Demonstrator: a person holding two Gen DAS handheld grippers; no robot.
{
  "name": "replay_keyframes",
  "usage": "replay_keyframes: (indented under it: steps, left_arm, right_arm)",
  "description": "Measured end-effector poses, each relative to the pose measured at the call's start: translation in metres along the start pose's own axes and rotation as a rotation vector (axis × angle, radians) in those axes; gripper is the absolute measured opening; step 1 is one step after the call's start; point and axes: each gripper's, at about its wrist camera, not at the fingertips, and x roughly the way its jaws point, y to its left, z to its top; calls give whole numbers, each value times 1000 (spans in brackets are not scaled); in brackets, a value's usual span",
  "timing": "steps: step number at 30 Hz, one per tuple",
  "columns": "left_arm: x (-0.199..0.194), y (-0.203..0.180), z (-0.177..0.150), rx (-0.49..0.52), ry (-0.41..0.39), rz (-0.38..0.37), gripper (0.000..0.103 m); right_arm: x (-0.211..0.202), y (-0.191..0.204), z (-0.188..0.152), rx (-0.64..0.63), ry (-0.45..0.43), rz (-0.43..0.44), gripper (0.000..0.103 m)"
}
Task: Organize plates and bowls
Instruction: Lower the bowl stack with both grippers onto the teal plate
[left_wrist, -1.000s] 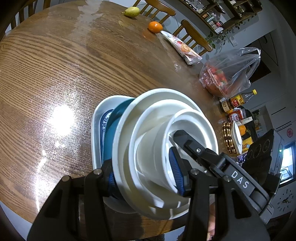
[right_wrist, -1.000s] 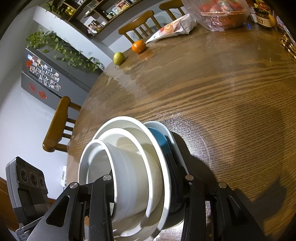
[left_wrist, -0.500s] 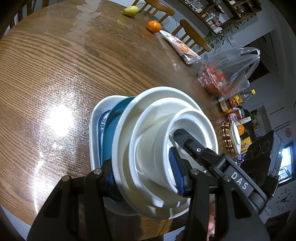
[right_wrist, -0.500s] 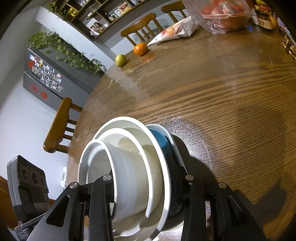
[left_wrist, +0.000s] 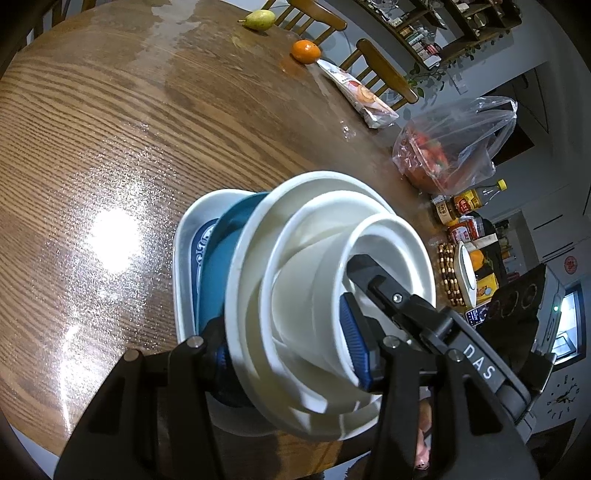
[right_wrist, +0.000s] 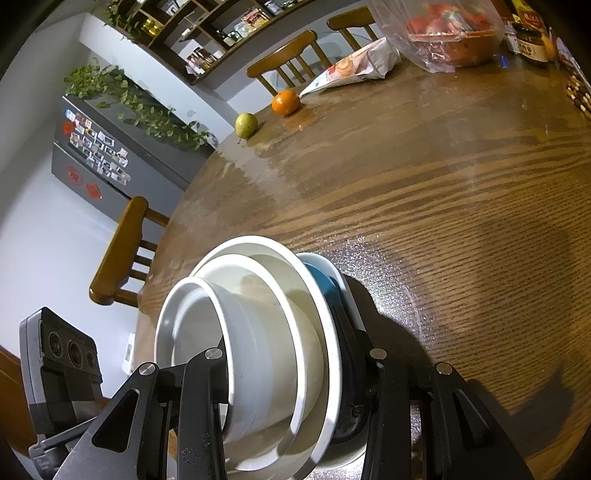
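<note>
Wooden table (left_wrist: 110, 129), both grippers angled down, left gripper (left_wrist: 291, 354) and right gripper (right_wrist: 291, 373) clamping dish stack (left_wrist: 325, 295)

Left gripper (left_wrist: 291, 350) angling down, jaws clamping the near edge of the stack (left_wrist: 314, 295), right gripper (right_wrist: 291, 373) angling down, jaws pinching the same stack from its other side

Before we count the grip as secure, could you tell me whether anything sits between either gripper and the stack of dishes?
Nothing visible does. The left gripper and right gripper each clamp the stack of dishes directly at opposite edges.
</note>
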Motion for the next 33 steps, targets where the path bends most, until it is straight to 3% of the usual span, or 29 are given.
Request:
replay_keyframes:
  steps: [23,33]
  left_arm:
    - [0,2,1,7,0,-14,55]
    - [-6,5,-4,20,-94,-71,56]
  right_arm:
    - [0,0,-3,-4,-10,11,41]
    - [-1,1,-5,-16,-16,-7,41]
